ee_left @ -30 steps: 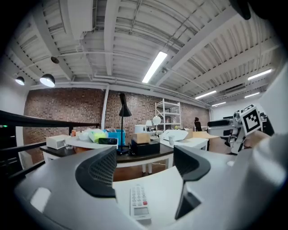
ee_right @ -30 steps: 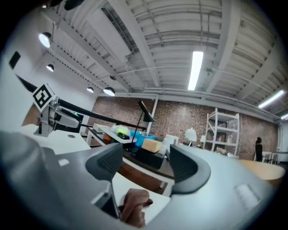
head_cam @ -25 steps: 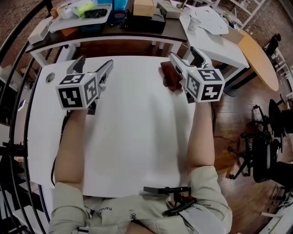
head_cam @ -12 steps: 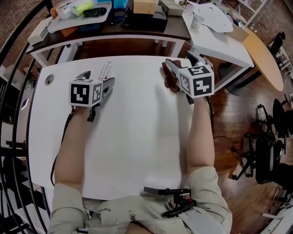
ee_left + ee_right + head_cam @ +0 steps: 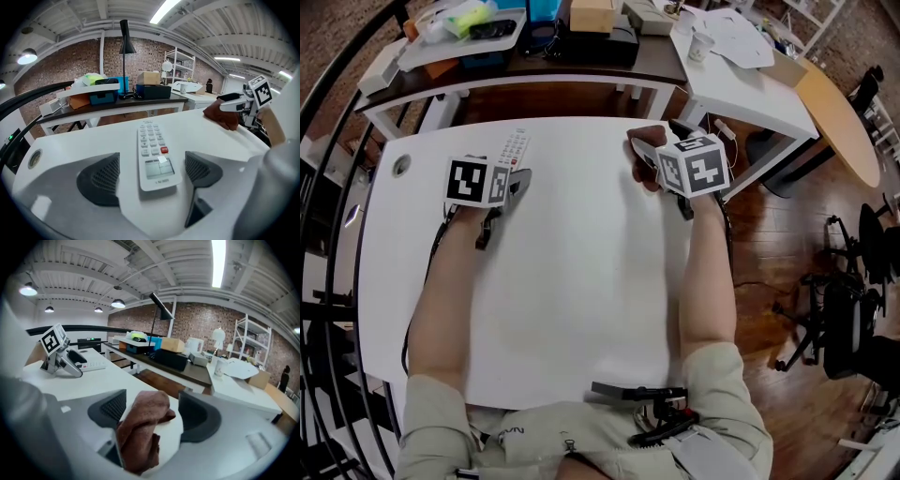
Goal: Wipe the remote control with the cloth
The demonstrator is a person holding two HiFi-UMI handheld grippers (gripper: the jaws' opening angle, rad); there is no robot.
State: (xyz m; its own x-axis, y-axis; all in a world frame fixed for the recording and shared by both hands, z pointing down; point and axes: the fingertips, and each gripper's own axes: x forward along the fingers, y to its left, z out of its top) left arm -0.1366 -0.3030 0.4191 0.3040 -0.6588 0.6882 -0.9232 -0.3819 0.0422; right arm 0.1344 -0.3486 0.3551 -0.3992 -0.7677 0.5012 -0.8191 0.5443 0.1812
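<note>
White table (image 5: 581, 309) is bearing everything; parted left tool (image 5: 151, 176) is straddling the remote control (image 5: 153, 150), parted right tool (image 5: 153, 413) the brown cloth (image 5: 140, 427).

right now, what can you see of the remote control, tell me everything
The remote control is a slim white plastic-looking bar with rows of pale buttons, one red button and a small grey display at its near end. It lies flat, face up, on the white table, its near end between the left gripper's open fingers, which stand clear of both its sides.
</note>
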